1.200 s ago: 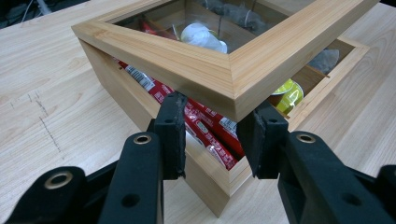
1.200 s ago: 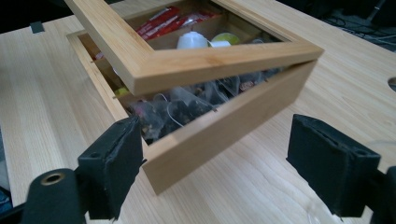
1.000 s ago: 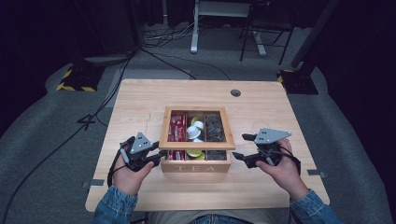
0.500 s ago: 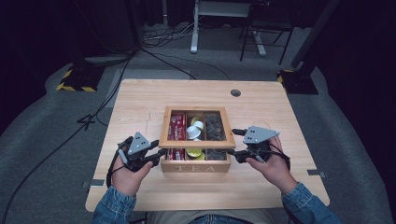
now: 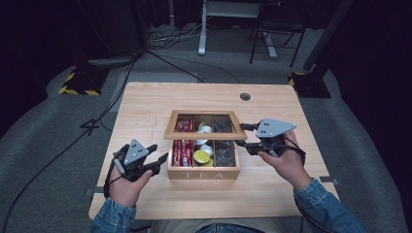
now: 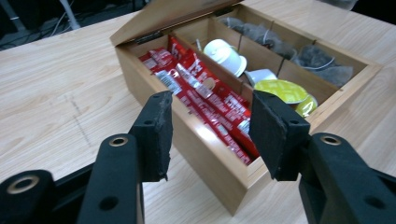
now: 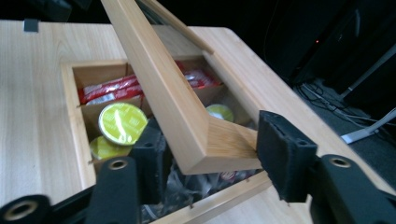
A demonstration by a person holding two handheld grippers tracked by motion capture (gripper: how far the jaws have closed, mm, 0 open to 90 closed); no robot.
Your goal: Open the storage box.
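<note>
A wooden tea box (image 5: 204,174) marked TEA stands mid-table. Its glass-framed lid (image 5: 204,135) is lifted partway, hinged at the back. My right gripper (image 5: 240,135) is shut on the lid's front right corner (image 7: 163,88); its jaws have just been closing on that corner. My left gripper (image 5: 159,154) stands open at the box's front left corner, its jaws having just been opening, and the pads (image 6: 156,135) touch nothing. Inside lie red sachets (image 6: 210,100), white capsules (image 6: 226,55), yellow capsules (image 6: 280,91) and grey tea bags (image 6: 322,63).
The light wooden table (image 5: 145,107) has a cable hole (image 5: 245,96) at the back right. Beyond its far edge are grey floor, cables and a white desk leg (image 5: 202,29). Bare tabletop lies to the left and right of the box.
My right gripper moved in to the box's right side, closed on the lid's corner and rose with it, so the lid stands higher. The left gripper stayed in place and its jaws spread apart.
</note>
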